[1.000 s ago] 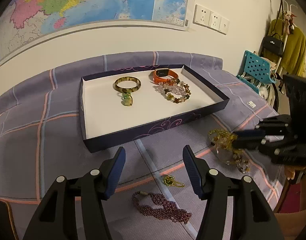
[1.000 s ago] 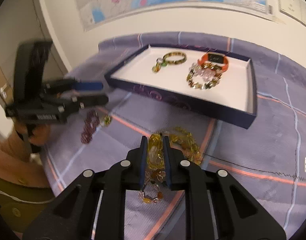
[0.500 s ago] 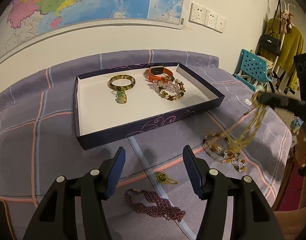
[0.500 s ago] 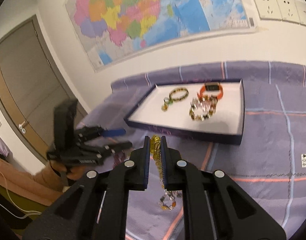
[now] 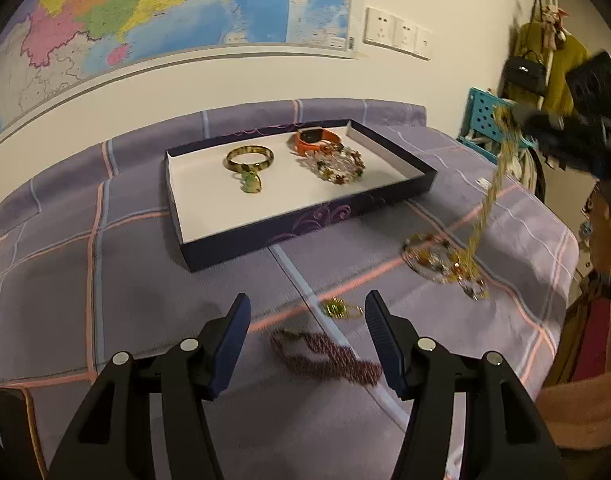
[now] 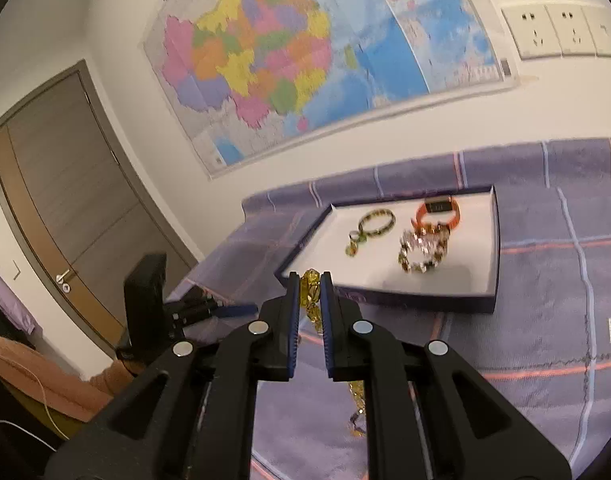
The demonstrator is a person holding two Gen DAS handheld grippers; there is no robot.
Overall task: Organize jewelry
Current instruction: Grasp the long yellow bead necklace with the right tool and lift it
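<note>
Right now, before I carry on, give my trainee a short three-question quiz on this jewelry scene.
1. True or false: the right gripper is shut on the gold necklace.
2. How many pieces lie in the tray? A) two B) four C) six
3. Which item lies on the cloth between the open fingers of the left gripper?

Key: 1 true; 2 B; 3 the purple bead strand.

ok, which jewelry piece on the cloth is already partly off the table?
The gold necklace: pinched in the right gripper, strands hanging, beaded end on the cloth. The maroon bead strand and small gold-green charm both lie flat near the left gripper.
</note>
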